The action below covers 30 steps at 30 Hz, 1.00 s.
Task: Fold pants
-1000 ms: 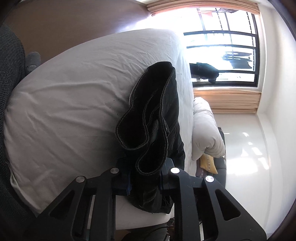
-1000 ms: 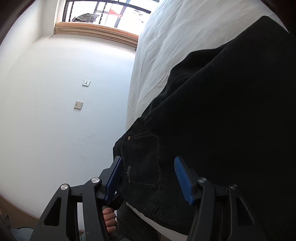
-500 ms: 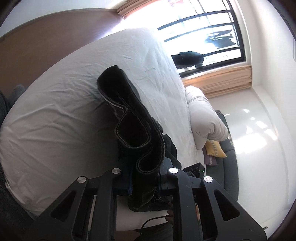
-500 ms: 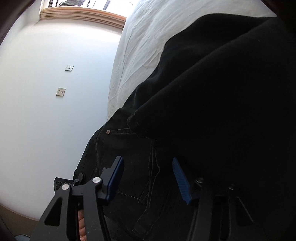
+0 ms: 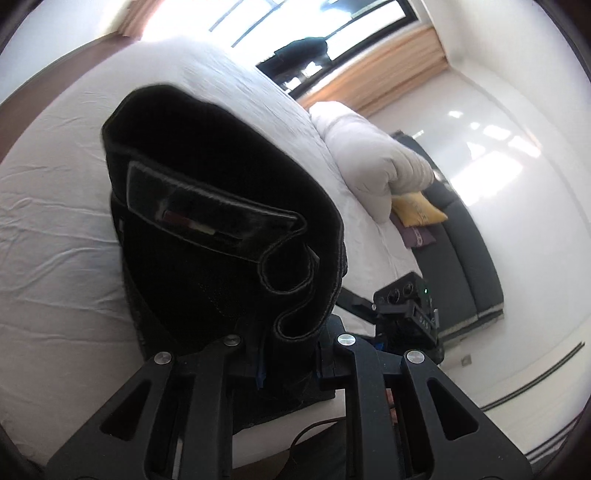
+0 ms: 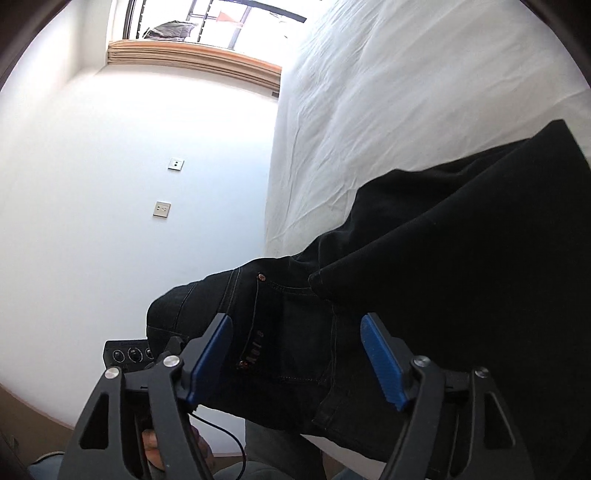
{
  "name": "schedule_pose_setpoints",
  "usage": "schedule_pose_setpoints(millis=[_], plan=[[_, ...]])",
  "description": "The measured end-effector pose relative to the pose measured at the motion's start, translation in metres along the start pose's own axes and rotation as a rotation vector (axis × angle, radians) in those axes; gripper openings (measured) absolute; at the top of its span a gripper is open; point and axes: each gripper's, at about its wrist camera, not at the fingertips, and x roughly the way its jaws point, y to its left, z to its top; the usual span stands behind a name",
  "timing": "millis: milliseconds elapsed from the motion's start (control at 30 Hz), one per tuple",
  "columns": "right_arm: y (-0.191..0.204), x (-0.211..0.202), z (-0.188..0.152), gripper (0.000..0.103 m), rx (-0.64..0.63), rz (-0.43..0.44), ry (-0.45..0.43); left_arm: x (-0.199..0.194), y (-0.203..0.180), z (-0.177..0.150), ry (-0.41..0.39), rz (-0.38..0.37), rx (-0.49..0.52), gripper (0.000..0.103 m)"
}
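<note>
Left gripper clamped on black pants hem, lifted over white bed | right gripper jaws opening, astride the waistband, pads clear

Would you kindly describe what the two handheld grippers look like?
Both are matte black frames with triangular cut-outs and silver round screw heads. The right gripper has ribbed blue pads on its fingers. The left gripper shows a blue edge too. A thin black cable hangs below.

Left wrist view looks along its fingers, close over the black pants, across the bed toward the far window. Right wrist view sits near the pants' waist, tilted sideways. Both share pants, bed, window.
</note>
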Motion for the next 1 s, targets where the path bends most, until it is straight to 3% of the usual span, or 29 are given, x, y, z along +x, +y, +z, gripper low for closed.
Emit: schedule_pose_setpoints(millis=[100, 233, 433, 600, 633, 700, 767, 833, 1000], plan=[[0.004, -0.023, 0.007, 0.083, -0.021, 0.032, -0.015, 0.060, -0.035, -0.023, 0.120, 0.007, 0.110, 0.016], [0.014, -0.045, 0.018, 0.089, -0.098, -0.018, -0.021, 0.107, -0.057, -0.058, 0.244, 0.058, 0.226, 0.016], [0.013, -0.058, 0.013, 0.094, -0.169, -0.078, 0.020, 0.133, -0.083, -0.080, 0.286, 0.129, 0.405, 0.016], [0.004, -0.039, 0.009, 0.094, -0.159, -0.135, 0.063, 0.137, -0.095, -0.096, 0.285, 0.178, 0.504, 0.016], [0.003, -0.035, 0.010, 0.090, -0.155, -0.154, 0.071, 0.142, -0.101, -0.096, 0.284, 0.184, 0.520, 0.016], [-0.006, -0.031, 0.015, 0.071, -0.164, -0.192, 0.095, 0.146, -0.107, -0.100, 0.285, 0.190, 0.542, 0.016], [-0.009, -0.026, 0.018, 0.041, -0.182, -0.224, 0.116, 0.151, -0.111, -0.103, 0.285, 0.198, 0.557, 0.016], [-0.013, -0.029, 0.020, 0.028, -0.184, -0.230, 0.115, 0.147, -0.113, -0.111, 0.287, 0.193, 0.561, 0.016], [-0.018, -0.047, 0.024, 0.021, -0.191, -0.238, 0.084, 0.159, -0.122, -0.120, 0.305, 0.189, 0.597, 0.016]])
